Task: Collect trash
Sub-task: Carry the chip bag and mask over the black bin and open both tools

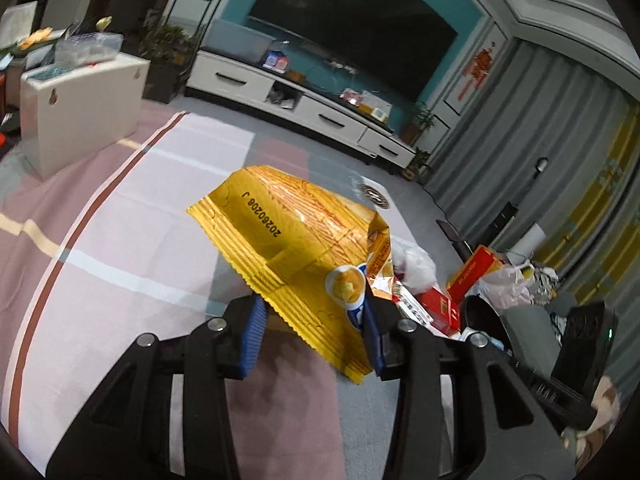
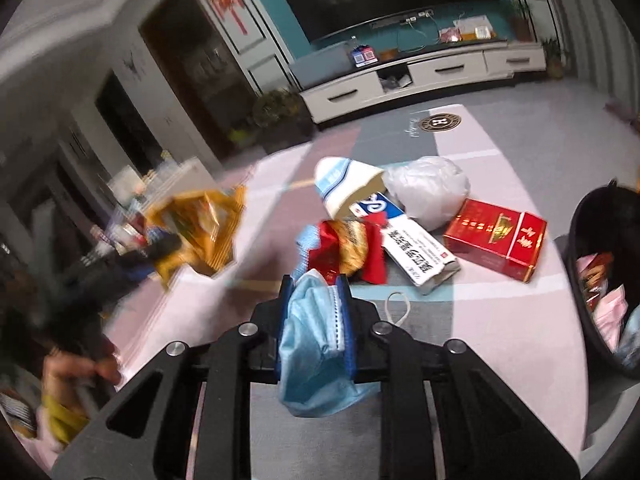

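My left gripper (image 1: 314, 320) is shut on a crumpled yellow snack wrapper (image 1: 296, 240) and holds it above the rug. The wrapper also shows blurred in the right wrist view (image 2: 200, 228). My right gripper (image 2: 316, 300) is shut on a light blue face mask (image 2: 312, 352) that hangs down between the fingers. A black trash bin (image 2: 588, 272) with trash inside stands at the right. On the rug lie a red cigarette carton (image 2: 496, 238), a white and blue box (image 2: 412, 248), a red and gold wrapper (image 2: 348, 248), a white plastic bag (image 2: 428, 188) and a paper cup (image 2: 344, 184).
A pink and grey striped rug (image 1: 120, 240) covers the floor. A white TV cabinet (image 2: 420, 76) stands along the far wall under a large TV (image 1: 352, 28). A white box-like stand (image 1: 80, 108) is at the left. Grey curtains (image 1: 540, 140) hang at the right.
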`<control>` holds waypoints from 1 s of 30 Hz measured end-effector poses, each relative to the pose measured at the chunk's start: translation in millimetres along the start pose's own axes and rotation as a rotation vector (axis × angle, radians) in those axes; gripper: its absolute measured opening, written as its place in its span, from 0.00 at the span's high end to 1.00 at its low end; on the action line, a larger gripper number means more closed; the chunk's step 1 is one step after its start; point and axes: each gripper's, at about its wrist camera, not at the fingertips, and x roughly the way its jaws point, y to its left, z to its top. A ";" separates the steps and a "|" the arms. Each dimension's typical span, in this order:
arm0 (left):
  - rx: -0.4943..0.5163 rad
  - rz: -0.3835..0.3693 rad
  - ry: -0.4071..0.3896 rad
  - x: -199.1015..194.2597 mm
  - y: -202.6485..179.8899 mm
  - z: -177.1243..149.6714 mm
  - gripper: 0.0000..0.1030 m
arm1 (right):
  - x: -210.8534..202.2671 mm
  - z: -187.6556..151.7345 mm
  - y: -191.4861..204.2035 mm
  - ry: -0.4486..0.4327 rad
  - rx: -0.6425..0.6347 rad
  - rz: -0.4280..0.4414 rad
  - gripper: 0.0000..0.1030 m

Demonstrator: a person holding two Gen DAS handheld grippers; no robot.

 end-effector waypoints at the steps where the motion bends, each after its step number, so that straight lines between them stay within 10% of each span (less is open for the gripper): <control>1: 0.012 -0.006 0.000 -0.3 -3.4 0.1 0.58 | -3.3 2.1 -4.4 -0.008 0.030 0.029 0.78; 15: 0.126 -0.145 0.057 12.3 -57.5 -14.8 0.58 | -51.1 11.4 -54.8 -0.108 0.222 0.083 0.78; 30: 0.349 -0.253 0.153 57.7 -193.9 -40.5 0.58 | -130.6 10.2 -126.6 -0.278 0.334 -0.117 0.78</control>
